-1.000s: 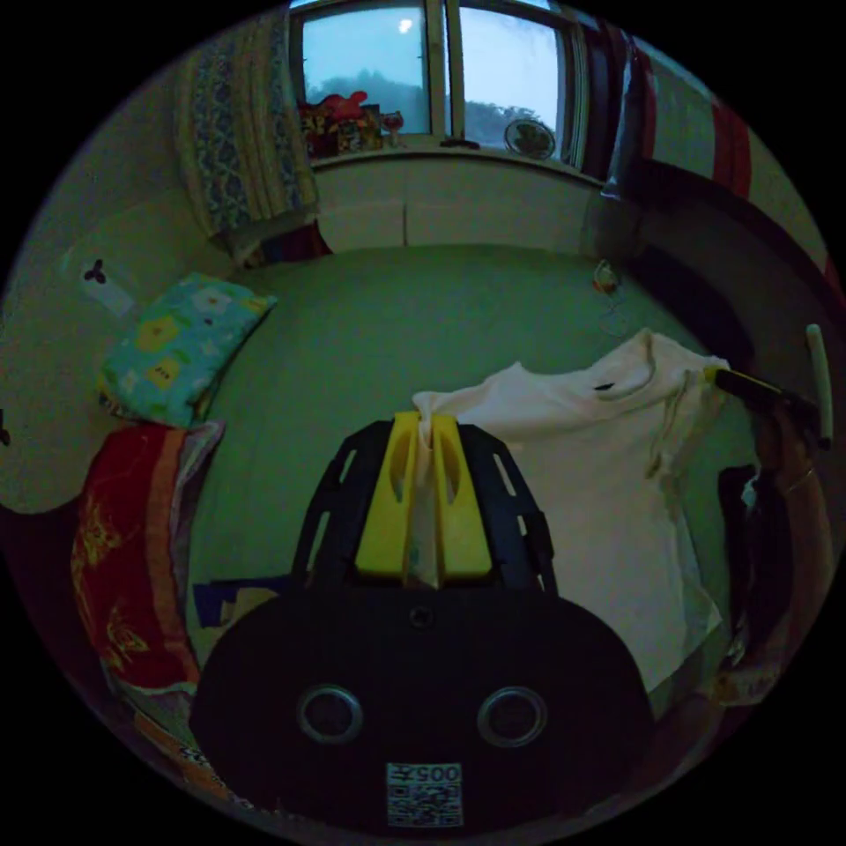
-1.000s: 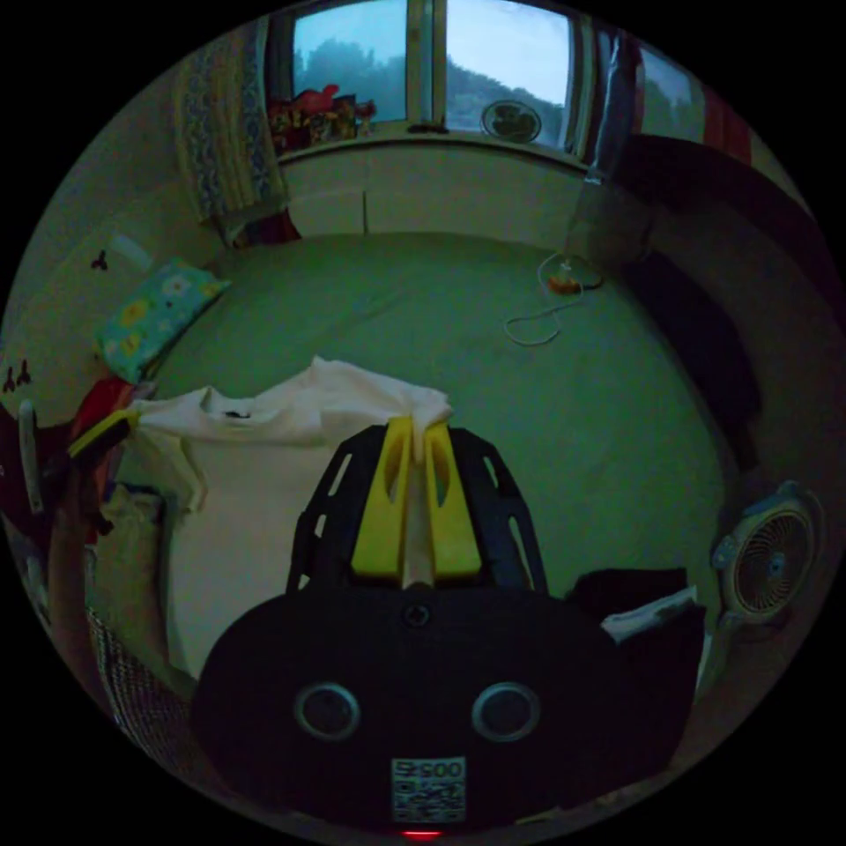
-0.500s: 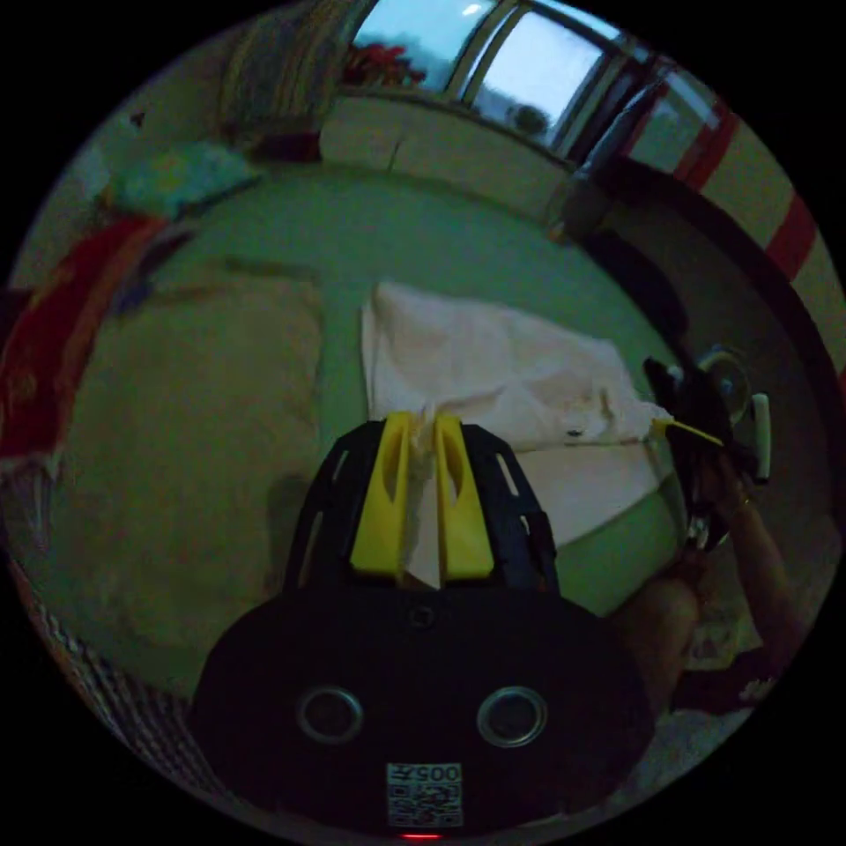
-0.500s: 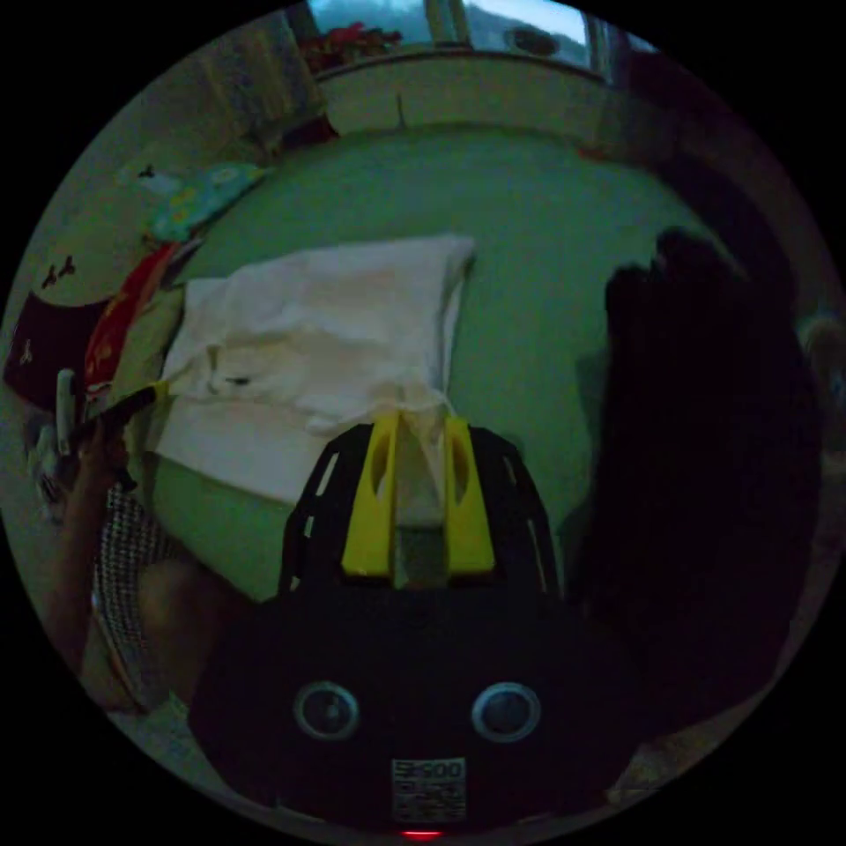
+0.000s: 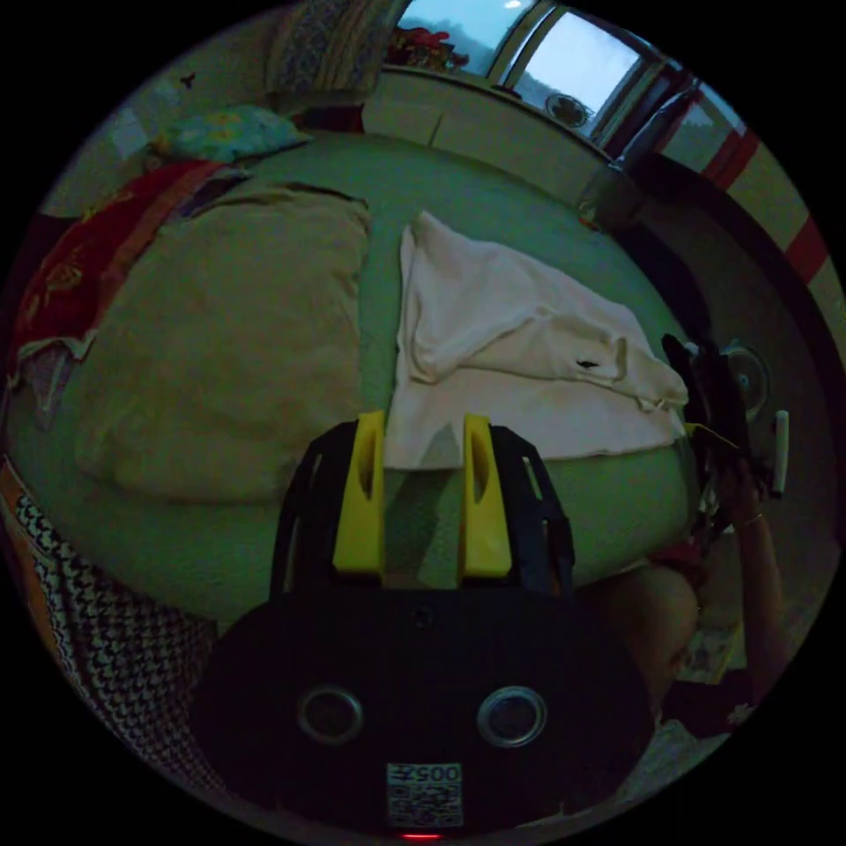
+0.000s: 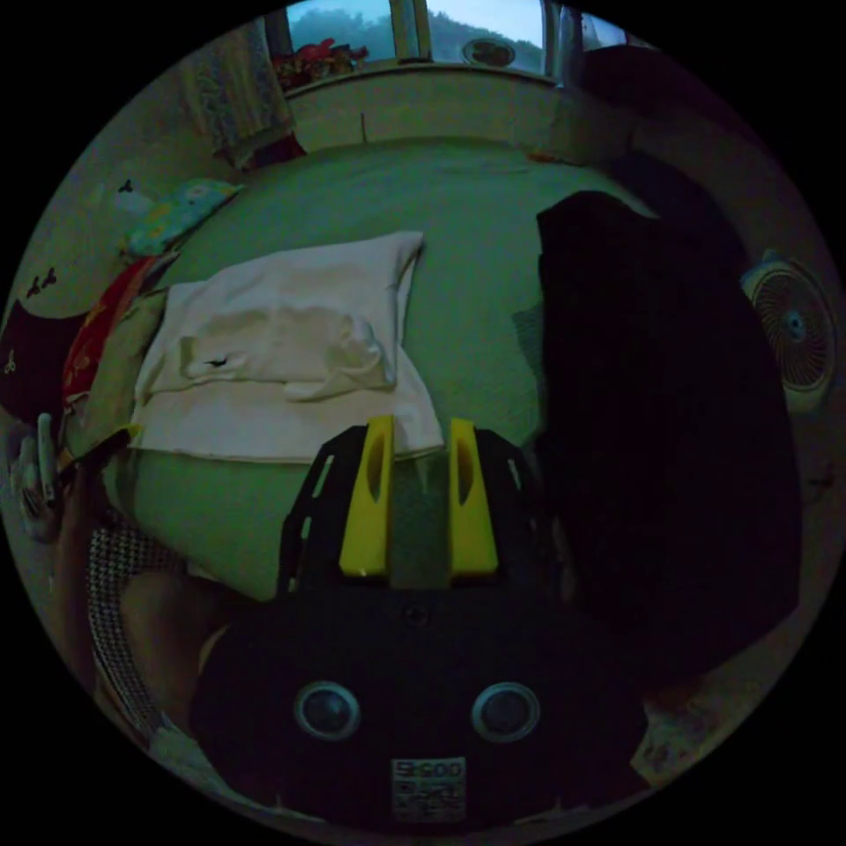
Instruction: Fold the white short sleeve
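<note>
The white short-sleeve shirt point(image 5: 511, 352) lies folded over on the green bed point(image 5: 388, 203), its collar end doubled back onto the body. My left gripper point(image 5: 421, 425) hovers open at the shirt's near left corner, nothing between its yellow jaws. In the right gripper view the same shirt point(image 6: 291, 352) lies flat, and my right gripper point(image 6: 419, 427) stands open just over its near right corner. The right gripper point(image 5: 705, 432) also shows at the shirt's far side in the left gripper view, held by a hand.
A tan cushion point(image 5: 220, 326) lies left of the shirt, with red bedding point(image 5: 79, 256) and a floral pillow point(image 5: 229, 132) beyond. A dark garment pile point(image 6: 652, 370) sits right of the shirt. A small fan point(image 6: 793, 326) stands off the bed. A person's knee point(image 6: 159, 608) is near.
Both grippers carried the shirt's shoulders over, laid the top half onto the body, then opened and let go. Both cameras pulled back toward the bed's near edge.
</note>
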A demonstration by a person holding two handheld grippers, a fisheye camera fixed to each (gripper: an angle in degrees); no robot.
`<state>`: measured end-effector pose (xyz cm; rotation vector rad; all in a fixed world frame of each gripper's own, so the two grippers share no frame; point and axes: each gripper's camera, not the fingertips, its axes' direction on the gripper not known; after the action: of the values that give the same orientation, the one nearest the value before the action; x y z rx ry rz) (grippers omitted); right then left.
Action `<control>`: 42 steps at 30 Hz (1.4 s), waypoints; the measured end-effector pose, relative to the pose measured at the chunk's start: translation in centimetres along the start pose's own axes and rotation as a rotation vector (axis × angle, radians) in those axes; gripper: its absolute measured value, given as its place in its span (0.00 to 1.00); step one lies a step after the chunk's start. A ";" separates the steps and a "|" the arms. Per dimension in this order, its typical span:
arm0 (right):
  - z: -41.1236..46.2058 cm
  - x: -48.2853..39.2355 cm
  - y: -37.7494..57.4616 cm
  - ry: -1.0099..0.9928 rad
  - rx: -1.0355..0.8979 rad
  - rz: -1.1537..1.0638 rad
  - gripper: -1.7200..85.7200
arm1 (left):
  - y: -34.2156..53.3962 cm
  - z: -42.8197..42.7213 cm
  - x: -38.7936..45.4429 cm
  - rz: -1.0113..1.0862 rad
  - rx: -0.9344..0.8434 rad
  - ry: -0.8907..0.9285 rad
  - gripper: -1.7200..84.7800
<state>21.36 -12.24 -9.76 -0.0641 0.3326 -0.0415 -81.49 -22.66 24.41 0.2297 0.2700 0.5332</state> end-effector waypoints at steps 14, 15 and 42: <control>-4.7 2.4 11.8 -0.115 -0.074 -0.031 0.03 | 11.0 -4.0 3.0 0.046 -0.092 -0.016 0.08; -5.0 2.5 12.2 -0.125 -0.061 -0.027 0.03 | 12.0 -4.2 2.9 0.020 -0.094 0.012 0.09; -10.7 -9.0 11.9 -0.096 0.053 -0.339 0.01 | 14.2 -9.0 24.0 0.343 -0.005 0.052 0.06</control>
<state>9.70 -0.50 -17.78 -0.0687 0.2217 -0.3818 -71.05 3.15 15.39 0.2591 0.2811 0.8801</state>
